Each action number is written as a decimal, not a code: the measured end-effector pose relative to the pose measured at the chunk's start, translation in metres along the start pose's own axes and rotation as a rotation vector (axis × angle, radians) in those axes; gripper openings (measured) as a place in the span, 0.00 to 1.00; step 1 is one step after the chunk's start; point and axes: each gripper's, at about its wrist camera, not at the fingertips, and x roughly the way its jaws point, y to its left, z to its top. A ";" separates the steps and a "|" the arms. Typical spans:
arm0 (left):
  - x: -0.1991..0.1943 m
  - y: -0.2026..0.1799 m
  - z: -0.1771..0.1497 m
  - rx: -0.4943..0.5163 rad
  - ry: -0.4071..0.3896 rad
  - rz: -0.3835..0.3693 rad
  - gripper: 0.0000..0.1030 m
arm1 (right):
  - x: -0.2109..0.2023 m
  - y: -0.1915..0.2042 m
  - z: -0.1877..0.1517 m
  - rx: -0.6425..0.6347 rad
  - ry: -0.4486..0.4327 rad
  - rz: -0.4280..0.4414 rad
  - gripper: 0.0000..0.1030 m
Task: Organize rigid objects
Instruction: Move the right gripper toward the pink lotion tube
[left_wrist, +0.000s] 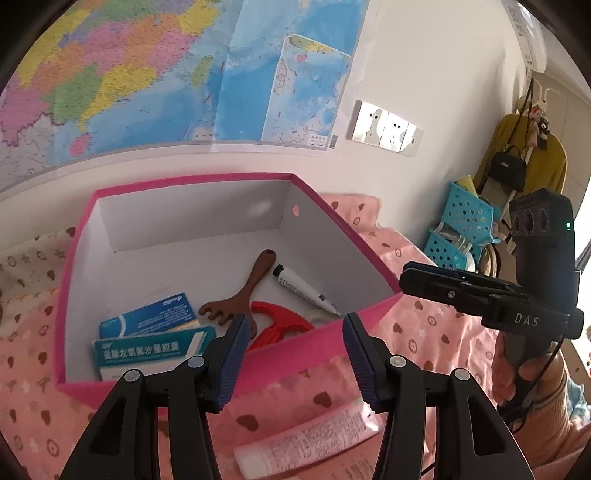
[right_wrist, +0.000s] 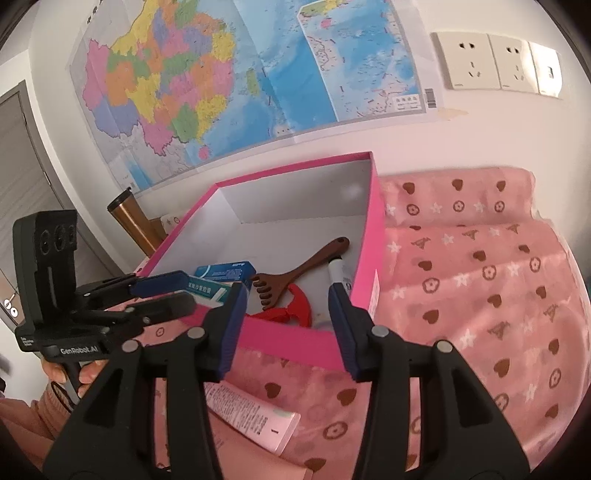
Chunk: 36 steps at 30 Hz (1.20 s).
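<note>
While both grippers tilt downward over the pink bedspread (right_wrist: 480, 295), the left gripper (left_wrist: 293, 354) and right gripper (right_wrist: 286, 325) hang partly open with nothing between the pads. A pink tube (left_wrist: 306, 439) lies below them, outside the pink box (left_wrist: 295, 354) holding medicine cartons (left_wrist: 147, 332), a brown wooden rake (left_wrist: 240, 295) and probably a marker (left_wrist: 303, 290).

A: The box (left_wrist: 229, 373) looks like matt pink card outside, smooth white inside. The bedcover (right_wrist: 480, 280) is soft printed cloth.

B: Noted. The rake-shaped scratcher (left_wrist: 240, 295) reads as brown wood, dull finish. The red piece (left_wrist: 280, 325) is glossy plastic. The tube (left_wrist: 306, 439) is smooth pink plastic, slight sheen. The cartons (left_wrist: 147, 339) are printed card.
</note>
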 end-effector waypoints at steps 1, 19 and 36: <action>-0.003 0.000 -0.003 0.003 -0.004 0.004 0.52 | -0.002 0.000 -0.002 0.003 0.000 0.002 0.47; -0.015 0.023 -0.062 -0.073 0.070 0.057 0.52 | 0.007 -0.007 -0.077 0.094 0.165 0.054 0.48; -0.003 0.022 -0.095 -0.118 0.149 0.008 0.52 | 0.022 -0.002 -0.106 0.121 0.245 0.041 0.48</action>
